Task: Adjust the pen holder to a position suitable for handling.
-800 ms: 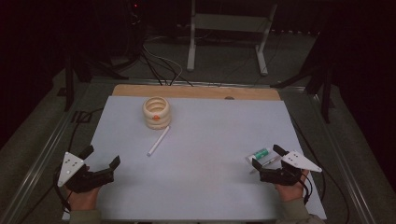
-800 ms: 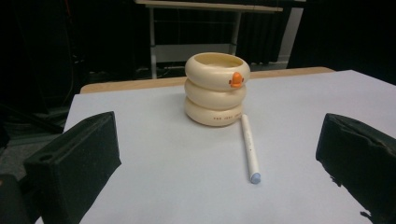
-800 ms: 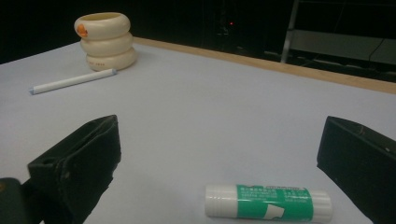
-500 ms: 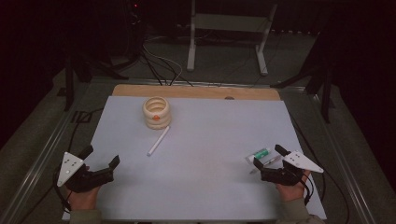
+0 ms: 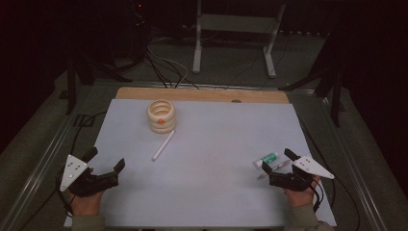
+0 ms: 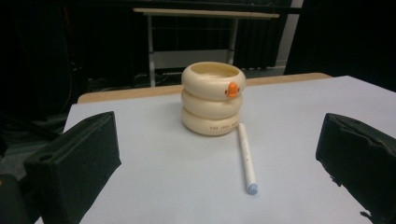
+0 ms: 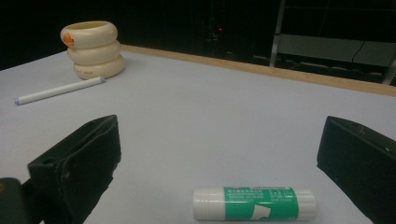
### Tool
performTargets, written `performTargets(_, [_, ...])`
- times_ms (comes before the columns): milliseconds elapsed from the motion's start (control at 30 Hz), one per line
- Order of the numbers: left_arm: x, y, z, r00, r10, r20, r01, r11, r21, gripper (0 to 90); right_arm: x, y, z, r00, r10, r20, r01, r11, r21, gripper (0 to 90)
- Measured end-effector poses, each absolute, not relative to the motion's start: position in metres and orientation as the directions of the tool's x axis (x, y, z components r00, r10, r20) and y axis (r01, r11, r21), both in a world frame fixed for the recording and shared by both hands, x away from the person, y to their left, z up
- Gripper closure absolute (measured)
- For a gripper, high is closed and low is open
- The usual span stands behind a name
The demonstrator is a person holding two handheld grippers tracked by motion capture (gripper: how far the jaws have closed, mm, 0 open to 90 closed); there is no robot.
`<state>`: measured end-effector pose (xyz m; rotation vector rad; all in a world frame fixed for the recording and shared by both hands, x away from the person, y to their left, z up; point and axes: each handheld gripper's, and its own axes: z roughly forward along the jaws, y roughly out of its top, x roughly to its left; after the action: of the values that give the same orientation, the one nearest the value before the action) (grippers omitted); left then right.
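Observation:
A cream holder (image 5: 161, 116) made of stacked rings, with an orange beak, stands at the back left of the pale mat (image 5: 226, 139). A white pen (image 5: 163, 145) lies just in front of it. A green and white glue stick (image 5: 266, 159) lies at the front right. My left gripper (image 5: 106, 159) rests open at the front left, well short of the pen. My right gripper (image 5: 277, 160) is open, with the glue stick lying loose by its fingertips. Along the left jaws I see the holder (image 6: 213, 98) and pen (image 6: 246, 158). The glue stick (image 7: 254, 204) lies between the right jaws, untouched.
A wooden strip (image 5: 202, 95) of the table shows behind the mat. Beyond it stand a metal stand (image 5: 235, 29) and cables (image 5: 168, 67) on the dark floor. Metal rails run along both sides of the table.

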<state>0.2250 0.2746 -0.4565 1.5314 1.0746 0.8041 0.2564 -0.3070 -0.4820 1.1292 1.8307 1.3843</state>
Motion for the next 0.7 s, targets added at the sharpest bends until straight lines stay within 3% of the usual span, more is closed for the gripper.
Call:
performTargets(367, [0.243, 0.284, -0.438, 0.354, 0.927, -0.124, 0.255, 0.032, 0.966, 0.1, 0.254, -0.304, -0.481, -0.476, 0.879, 0.030, 0.273, 0.115, 0.955, 0.2])
performTargets(700, [0.279, 0.277, -0.419, 0.395, 0.910, -0.121, 0.288, 0.003, 0.958, 0.1, 0.256, -0.305, -0.481, -0.467, 0.884, 0.028, 0.270, 0.113, 0.956, 0.3])
